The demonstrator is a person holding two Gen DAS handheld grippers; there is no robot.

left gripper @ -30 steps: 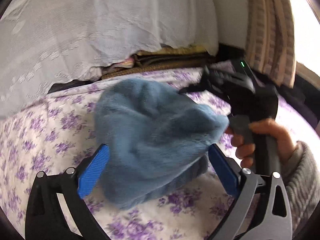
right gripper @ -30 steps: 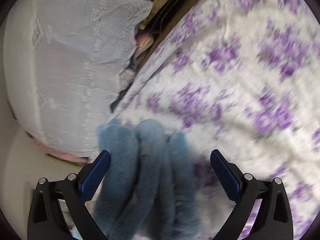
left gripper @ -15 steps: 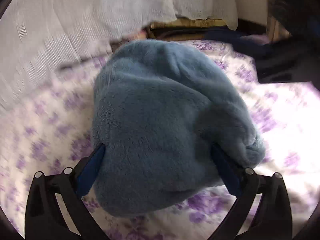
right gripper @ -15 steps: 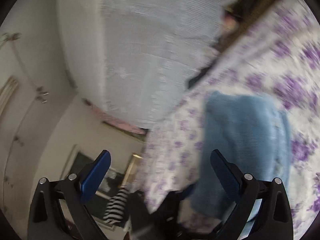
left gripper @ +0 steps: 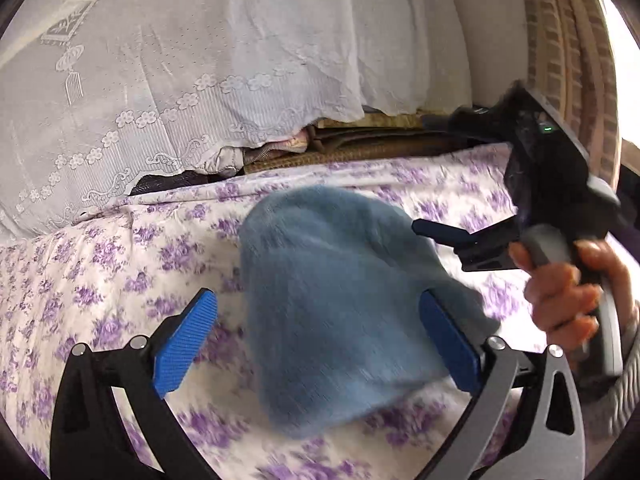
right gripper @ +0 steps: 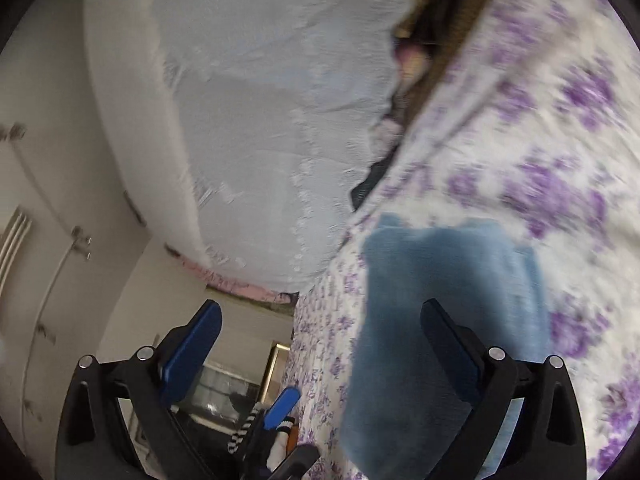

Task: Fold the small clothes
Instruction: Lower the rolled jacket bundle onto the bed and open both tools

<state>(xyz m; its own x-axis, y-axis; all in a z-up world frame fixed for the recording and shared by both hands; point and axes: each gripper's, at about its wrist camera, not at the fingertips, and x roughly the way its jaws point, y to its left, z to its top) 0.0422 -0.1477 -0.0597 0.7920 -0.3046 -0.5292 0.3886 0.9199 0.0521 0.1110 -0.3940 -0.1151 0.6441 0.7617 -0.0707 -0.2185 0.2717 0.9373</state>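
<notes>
A fuzzy blue garment point(left gripper: 340, 292) lies bunched in a folded heap on the purple-flowered bedsheet point(left gripper: 120, 264). My left gripper point(left gripper: 316, 344) is open just in front of it; the heap fills the right half of the gap and runs past the right pad point(left gripper: 448, 344). A hand point(left gripper: 560, 296) holds the right gripper's handle at the far right, its dark finger pointing at the garment's right edge. In the right wrist view the garment point(right gripper: 440, 320) shows behind the right finger of my open right gripper point(right gripper: 320, 350), which holds nothing.
A white lace cover point(left gripper: 200, 80) drapes over a pile at the back of the bed, with stacked fabrics point(left gripper: 360, 140) showing under its hem. A striped curtain point(left gripper: 568, 60) hangs at the right. The bed's left edge point(right gripper: 304, 340) drops to the room below.
The left gripper has backed away from the garment, which looks smaller now. The right gripper and hand are back in view at the right. Both grippers stayed open.
</notes>
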